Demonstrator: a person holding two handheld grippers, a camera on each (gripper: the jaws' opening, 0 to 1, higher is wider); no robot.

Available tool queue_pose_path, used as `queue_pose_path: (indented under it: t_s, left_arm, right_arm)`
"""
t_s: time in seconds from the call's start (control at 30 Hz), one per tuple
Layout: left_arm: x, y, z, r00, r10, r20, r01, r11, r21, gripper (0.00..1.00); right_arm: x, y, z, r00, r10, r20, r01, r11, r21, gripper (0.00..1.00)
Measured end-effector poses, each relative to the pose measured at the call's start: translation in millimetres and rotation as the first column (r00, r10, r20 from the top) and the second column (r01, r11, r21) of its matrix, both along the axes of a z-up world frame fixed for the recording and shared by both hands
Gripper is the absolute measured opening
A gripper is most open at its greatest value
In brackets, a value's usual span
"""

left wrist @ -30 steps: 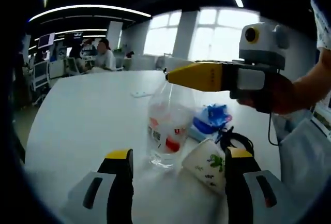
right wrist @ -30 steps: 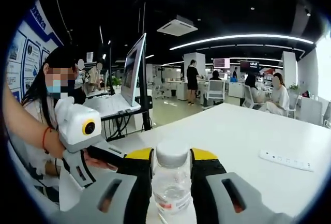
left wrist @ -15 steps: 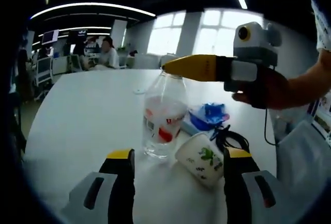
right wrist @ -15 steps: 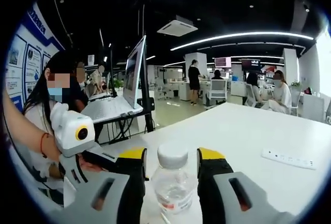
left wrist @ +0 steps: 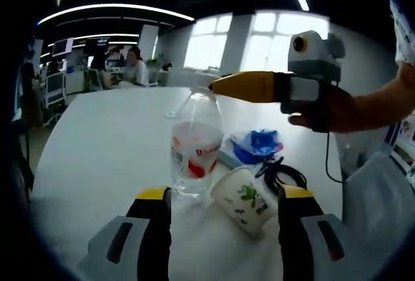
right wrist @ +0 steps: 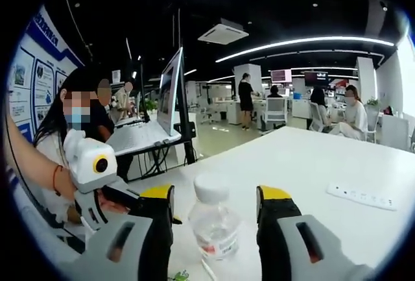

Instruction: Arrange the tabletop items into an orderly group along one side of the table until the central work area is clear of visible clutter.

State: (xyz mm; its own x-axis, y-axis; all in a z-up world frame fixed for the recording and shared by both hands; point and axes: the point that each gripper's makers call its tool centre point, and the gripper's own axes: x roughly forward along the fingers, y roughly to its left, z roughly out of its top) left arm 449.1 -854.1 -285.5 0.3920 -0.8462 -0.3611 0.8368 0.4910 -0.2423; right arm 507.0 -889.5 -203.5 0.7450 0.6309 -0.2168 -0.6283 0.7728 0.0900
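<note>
Clear plastic bottle (left wrist: 192, 158): left gripper view, upright on the white worktop (left wrist: 110, 138), red-and-white label unreadable.
Paper cup (left wrist: 244, 200): tipped just beside it, green print.
Left tool (left wrist: 219, 198): jaws wide, empty.
Right tool (right wrist: 214, 196): right gripper view, jaws apart, either side of the white-capped bottle (right wrist: 211, 221), not touching.
Power strip (right wrist: 362, 196): far right.

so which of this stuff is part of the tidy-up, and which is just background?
Job:
- clear bottle, standing between the open right claw jaws
- paper cup, on its side
- blue wrapper
- black cable

Background:
- monitor
- white power strip
- seated people at far desks
</note>
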Motion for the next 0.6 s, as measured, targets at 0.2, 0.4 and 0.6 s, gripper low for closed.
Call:
queue_pose_path:
  t_s: [0.2, 0.4, 0.6]
  left_arm:
    - [-5.5, 1.0, 4.0, 1.000, 0.000, 0.000, 0.000, 1.000, 0.008, 0.63]
    - [-8.6, 3.2, 8.3, 1.000, 0.001, -0.005, -0.001, 1.000, 0.011, 0.65]
    - [-13.9, 3.6, 16.1, 1.000, -0.002, -0.008, 0.002, 1.000, 0.015, 0.67]
  right_arm:
    - [-6.4, -7.3, 0.9, 1.000, 0.007, -0.013, -0.007, 1.000, 0.004, 0.50]
    - [-12.6, -14.8, 1.8, 1.000, 0.010, -0.024, -0.009, 1.000, 0.013, 0.55]
    - [-18.5, -22.7, 3.8, 0.999, 0.014, -0.034, -0.013, 1.000, 0.019, 0.57]
